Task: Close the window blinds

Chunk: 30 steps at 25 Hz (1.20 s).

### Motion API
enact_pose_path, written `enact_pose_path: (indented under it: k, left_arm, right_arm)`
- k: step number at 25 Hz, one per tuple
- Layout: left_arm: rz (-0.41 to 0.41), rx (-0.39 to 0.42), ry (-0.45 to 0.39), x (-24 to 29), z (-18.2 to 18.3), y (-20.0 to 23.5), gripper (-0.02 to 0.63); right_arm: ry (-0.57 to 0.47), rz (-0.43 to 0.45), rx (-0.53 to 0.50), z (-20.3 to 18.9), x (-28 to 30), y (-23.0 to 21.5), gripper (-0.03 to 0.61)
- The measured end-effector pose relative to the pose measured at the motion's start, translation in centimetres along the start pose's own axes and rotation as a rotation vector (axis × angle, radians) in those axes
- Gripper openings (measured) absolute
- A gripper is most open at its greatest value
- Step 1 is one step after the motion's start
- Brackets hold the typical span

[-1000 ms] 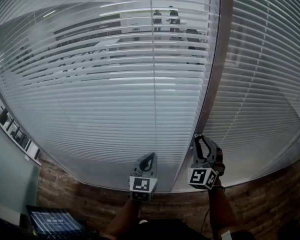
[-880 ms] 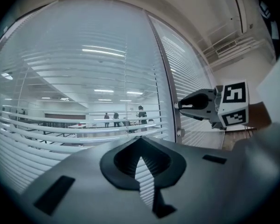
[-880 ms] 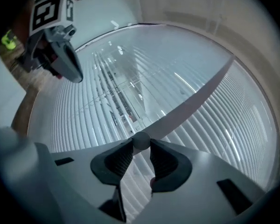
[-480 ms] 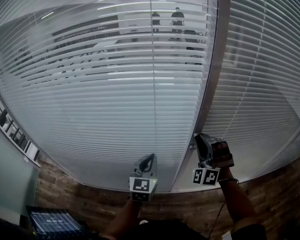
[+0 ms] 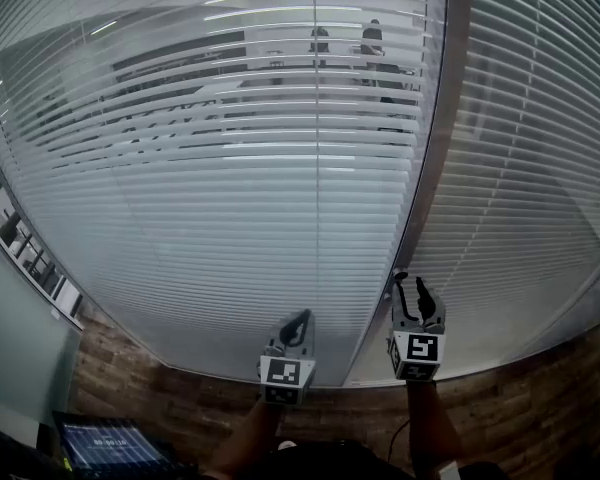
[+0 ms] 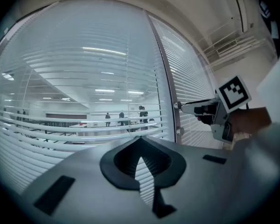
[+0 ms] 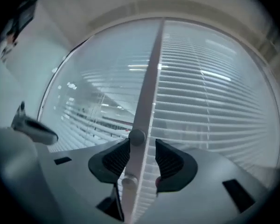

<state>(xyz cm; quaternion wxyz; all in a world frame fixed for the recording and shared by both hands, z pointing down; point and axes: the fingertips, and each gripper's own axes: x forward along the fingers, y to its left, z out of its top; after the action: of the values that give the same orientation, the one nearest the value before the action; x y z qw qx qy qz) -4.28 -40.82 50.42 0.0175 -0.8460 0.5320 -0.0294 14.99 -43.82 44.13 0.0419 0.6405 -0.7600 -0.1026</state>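
Right fingers (image 7: 170, 162) wider now, around knob (image 7: 136, 136)

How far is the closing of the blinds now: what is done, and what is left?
Done: the right blind looks mostly shut. In hand: the right gripper has just been opening its jaws, with a knob on the frame between them, unpressed. Left: on the left blind the upper slats let people behind show through. The left gripper is shut and empty.
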Motion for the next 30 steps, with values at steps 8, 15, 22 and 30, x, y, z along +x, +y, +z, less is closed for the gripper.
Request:
enact_pose_path:
  k: [8,15,22,30]
  left_arm:
    - [-0.025,0.019,0.013,-0.1,-0.5,-1.3,-0.008]
    - [-0.021,0.013,0.018,-0.2,-0.7,-1.3,-0.006]
    - [-0.024,0.004,0.038,-0.3,-0.6,-1.6,-0.008]
    - [-0.024,-0.012,0.026,-0.4,-0.8,-1.4,-0.008]
  right_arm:
    - [0.007,-0.027,0.282,0.2,0.9,0.2,0.158]
    - [0.061,-0.001,0.334,-0.2,1.1,0.3,0.123]
    - [0.073,-0.013,0.145,0.0,1.1,0.5,0.120]
    - [0.133,0.007,-0.337,0.7,0.9,1.4,0.118]
